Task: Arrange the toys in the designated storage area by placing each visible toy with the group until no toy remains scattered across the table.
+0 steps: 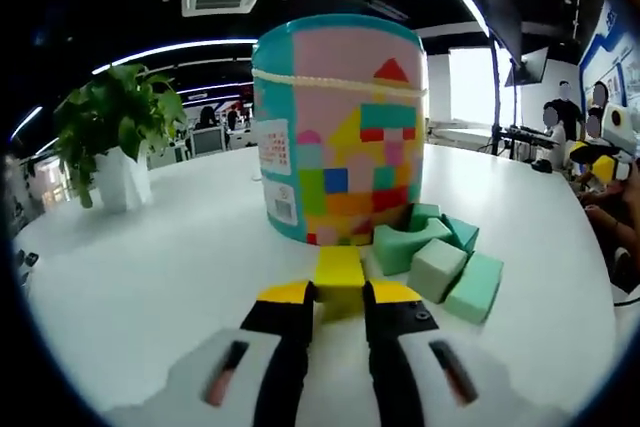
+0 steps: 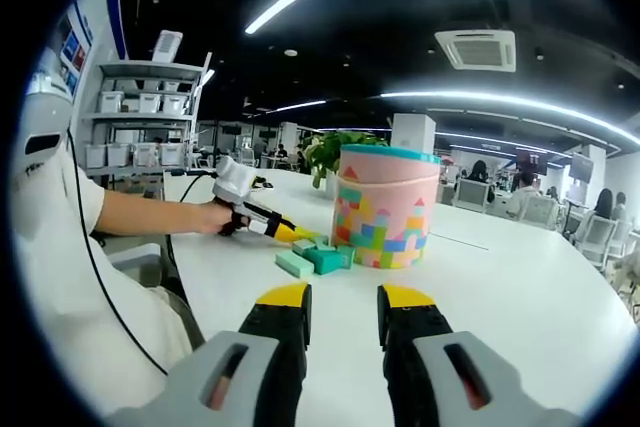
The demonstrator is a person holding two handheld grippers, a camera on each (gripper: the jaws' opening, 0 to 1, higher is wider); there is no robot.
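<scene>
My left gripper [image 1: 340, 292] is shut on a yellow block [image 1: 339, 269], held low over the white table just in front of the colourful toy bucket [image 1: 340, 127]. Several green foam blocks [image 1: 440, 257] lie grouped at the bucket's base, to the right of the yellow block. In the right gripper view, my right gripper [image 2: 343, 299] stands open with nothing between its fingers, well back from the bucket [image 2: 385, 207]. The left gripper [image 2: 285, 232] shows there beside the green blocks [image 2: 318, 259], held by a person's hand.
A potted green plant [image 1: 115, 132] in a white pot stands at the back left of the white round table [image 1: 150, 267]. People sit at the table's right edge [image 1: 600, 177]. Shelves with boxes [image 2: 140, 117] stand behind the person.
</scene>
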